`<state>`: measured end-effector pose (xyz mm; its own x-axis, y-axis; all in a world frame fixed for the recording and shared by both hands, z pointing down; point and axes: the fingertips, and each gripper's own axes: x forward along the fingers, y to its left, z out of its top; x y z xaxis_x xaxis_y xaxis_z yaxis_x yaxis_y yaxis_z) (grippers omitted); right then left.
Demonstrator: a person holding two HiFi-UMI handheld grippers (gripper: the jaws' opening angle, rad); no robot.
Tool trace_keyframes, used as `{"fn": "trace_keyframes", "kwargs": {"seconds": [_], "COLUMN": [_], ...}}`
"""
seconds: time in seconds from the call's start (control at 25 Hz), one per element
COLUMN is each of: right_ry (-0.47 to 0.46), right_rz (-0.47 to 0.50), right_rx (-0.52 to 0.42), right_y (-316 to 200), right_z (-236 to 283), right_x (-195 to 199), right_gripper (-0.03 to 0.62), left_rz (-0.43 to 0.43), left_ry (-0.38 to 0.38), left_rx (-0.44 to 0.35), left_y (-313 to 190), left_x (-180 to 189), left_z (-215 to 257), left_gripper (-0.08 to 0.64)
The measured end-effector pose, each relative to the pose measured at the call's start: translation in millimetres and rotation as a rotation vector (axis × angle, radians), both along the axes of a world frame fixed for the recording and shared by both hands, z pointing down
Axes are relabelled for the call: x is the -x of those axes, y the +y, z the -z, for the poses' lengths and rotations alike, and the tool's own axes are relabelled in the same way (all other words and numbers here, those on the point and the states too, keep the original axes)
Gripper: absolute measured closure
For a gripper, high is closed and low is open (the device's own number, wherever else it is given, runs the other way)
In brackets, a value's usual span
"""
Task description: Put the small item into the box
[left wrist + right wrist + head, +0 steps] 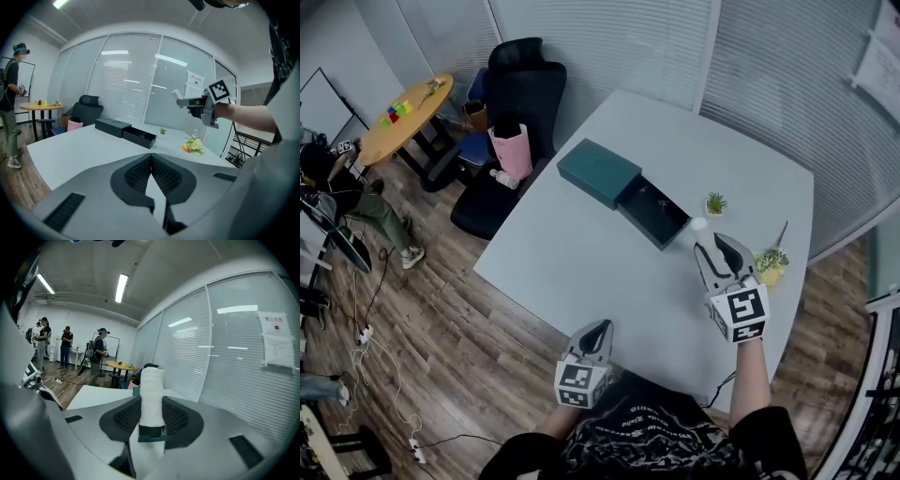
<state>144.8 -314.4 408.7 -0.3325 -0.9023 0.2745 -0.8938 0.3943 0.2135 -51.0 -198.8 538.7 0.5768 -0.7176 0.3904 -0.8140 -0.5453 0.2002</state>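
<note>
A dark teal box (pixel 598 172) lies on the white table (pixel 581 262), its black drawer (pixel 654 214) pulled out toward the right. My right gripper (pixel 710 240) hovers just right of the drawer's end, shut on a small white roll-shaped item (pixel 152 397) with a teal base. In the head view the item (pixel 698 224) shows as a white spot at the jaw tips. My left gripper (pixel 598 328) hangs low at the table's near edge, shut and empty. From the left gripper view, the box (pixel 113 126) and the right gripper (pixel 180 100) lie ahead.
A tiny potted plant (pixel 715 203) and a bunch of flowers (pixel 771 263) stand by the right gripper. A black office chair (pixel 511 103) and a pink bag (pixel 512 152) sit past the table's left edge. Several people stand far off in the room.
</note>
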Motion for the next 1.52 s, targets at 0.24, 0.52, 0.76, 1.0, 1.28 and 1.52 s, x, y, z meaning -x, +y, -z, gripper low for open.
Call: {"fn": "trace_keyframes", "kwargs": {"seconds": [0.24,0.52,0.76,1.0,1.28,1.52], "right_ry": [0.031,0.135,0.202,0.276,0.332,0.387], "right_rz": [0.094,0.157,0.209,0.25,0.282,0.32], "right_rx": [0.004,0.06,0.162,0.29,0.381,0.449], "right_y": [-38.7,-93.5,-135.1,-153.6,-169.4,-176.6], "right_z": [20.4,19.5,-24.6,-84.4,-140.4,-182.2], "right_x": [8.8,14.6,15.9,18.2,19.2,25.5], "right_gripper": [0.449,0.449,0.449,0.449,0.449,0.449], "left_rz": [0.013,0.031,0.07,0.099,0.124,0.14], "left_ry": [-0.004,-0.01,-0.021,-0.054,-0.067,-0.089], "left_rx": [0.015,0.033,0.055,0.088,0.131,0.169], "left_y": [-6.4,-19.4,-29.7,-35.7,-41.1,-42.0], "left_x": [2.9,5.0,14.6,27.4,27.6,30.7], "left_z": [-4.9,-8.9,-15.5,-26.1,-40.5,-54.2], "left_gripper": [0.54,0.54,0.54,0.54,0.54,0.54]}}
